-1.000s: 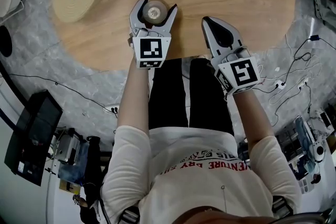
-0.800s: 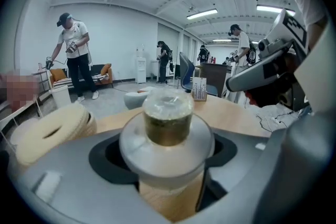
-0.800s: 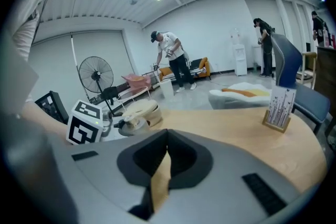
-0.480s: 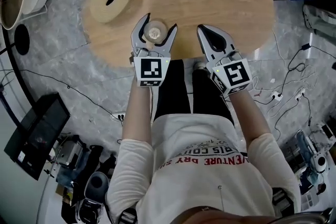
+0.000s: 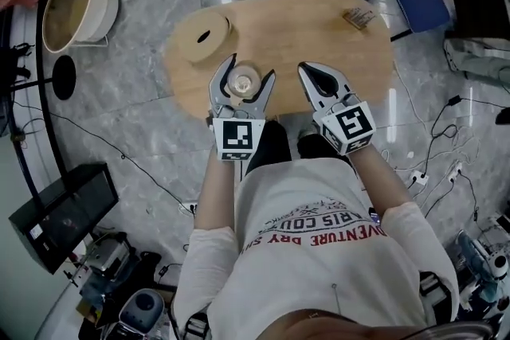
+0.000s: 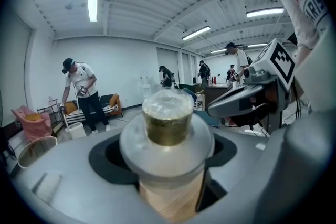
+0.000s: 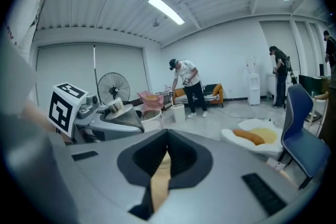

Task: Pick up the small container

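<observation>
Between left tongs point(image 5: 248, 72): small container point(image 5: 243, 81), upright, pinched at its sides
Right tongs point(image 5: 310, 73): closed, empty, farther off
Below: table point(image 5: 319, 28)

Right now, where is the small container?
The small container is gripped in the left tool, left of centre in the head view, over the near edge of the wooden table; the right tool is just to its right.

My left claw point(image 5: 251, 68) is smooth, matt grey plastic; the small round container point(image 6: 168, 118) looks glossy clear plastic, brassy-banded; the oval table point(image 5: 319, 28) is matt pale wood.
</observation>
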